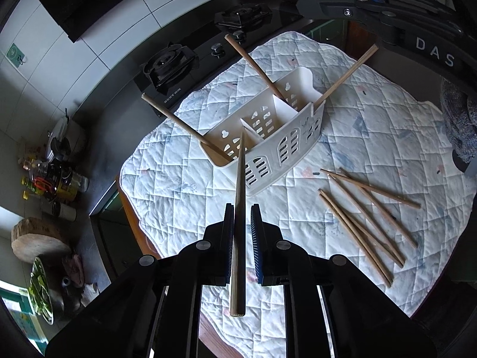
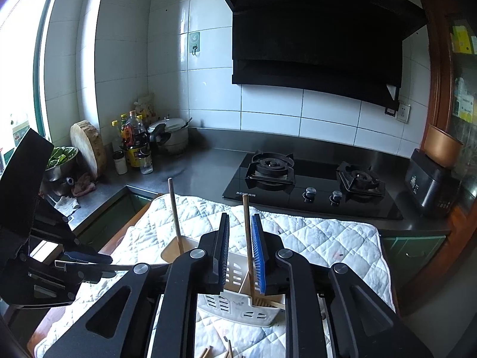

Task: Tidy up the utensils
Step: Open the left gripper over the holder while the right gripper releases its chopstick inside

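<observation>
Nearest the left tool [image 1: 241,244]: one wooden chopstick [image 1: 239,232] between the blue-padded fingers, butt end toward the lens, tip reaching forward over the near rim of the white caddy [image 1: 268,137]. Jaws narrow around that stick; firm pinch or loose, cannot tell. Just ahead, caddy on the quilted mat [image 1: 372,137], three compartments, slotted walls. Three sticks already leaning out of it: one from the left end [image 1: 182,125], two from the right end [image 1: 253,62] [image 1: 348,71]. Right of the tool, loose chopsticks [image 1: 366,217] scattered on the mat, apart from the caddy. Beyond the mat, black gas hob [image 1: 167,68] on the steel surface [image 1: 119,110], white lettering on its front edge too small to read. Top right, right tool body marked "DAS".

Right tool [image 2: 241,247]: jaws moderately open, an upright chopstick [image 2: 248,238] between them beside the blue pad, standing in the caddy below. Far ahead, range hood [image 2: 313,29], its brand print unreadable.
</observation>
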Demonstrator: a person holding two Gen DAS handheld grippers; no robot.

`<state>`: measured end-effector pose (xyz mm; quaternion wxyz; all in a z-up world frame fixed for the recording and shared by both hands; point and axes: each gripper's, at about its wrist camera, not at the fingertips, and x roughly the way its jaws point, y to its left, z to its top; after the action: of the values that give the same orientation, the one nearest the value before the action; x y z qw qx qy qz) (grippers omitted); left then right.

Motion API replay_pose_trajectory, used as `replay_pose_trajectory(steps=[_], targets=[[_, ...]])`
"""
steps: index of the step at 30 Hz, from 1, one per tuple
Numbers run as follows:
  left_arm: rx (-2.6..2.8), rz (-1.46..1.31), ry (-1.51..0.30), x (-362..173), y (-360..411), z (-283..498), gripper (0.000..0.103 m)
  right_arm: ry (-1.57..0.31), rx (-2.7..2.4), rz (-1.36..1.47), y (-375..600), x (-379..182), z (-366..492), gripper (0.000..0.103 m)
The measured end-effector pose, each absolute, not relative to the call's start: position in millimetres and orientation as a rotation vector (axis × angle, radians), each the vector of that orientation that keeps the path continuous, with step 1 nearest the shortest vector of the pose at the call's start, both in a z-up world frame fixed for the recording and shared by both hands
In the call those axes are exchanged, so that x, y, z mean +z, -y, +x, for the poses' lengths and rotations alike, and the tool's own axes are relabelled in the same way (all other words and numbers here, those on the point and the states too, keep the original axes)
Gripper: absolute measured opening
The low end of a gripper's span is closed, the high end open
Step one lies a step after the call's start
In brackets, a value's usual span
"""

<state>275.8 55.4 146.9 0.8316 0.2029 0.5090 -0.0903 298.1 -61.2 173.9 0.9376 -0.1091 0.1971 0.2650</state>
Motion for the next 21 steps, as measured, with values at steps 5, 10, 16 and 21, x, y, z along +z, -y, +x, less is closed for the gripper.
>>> replay_pose_trajectory(steps=[5,10,16,21], targets=[[-0.165,0.331,-1.042,150.7,-66.6,273.9,0.014,-0.399,0.536,-0.216,66.7,172.7,295.1,0.019],[-0.136,0.215,-0.989,150.4,-81.8,268.1,0.014,-0.400,0.539,-0.211,73.6,171.3,288.8,0.020],[-0.114,0.138,-0.936,150.4,-95.2,258.9,0.014,-0.395,0.537,-0.212,77.2,171.0,281.3,0.022],[-0.085,0.124,-0.904,153.6,-105.0,253.5,0.014,-0.397,0.542,-0.211,77.1,171.2,281.4,0.023]])
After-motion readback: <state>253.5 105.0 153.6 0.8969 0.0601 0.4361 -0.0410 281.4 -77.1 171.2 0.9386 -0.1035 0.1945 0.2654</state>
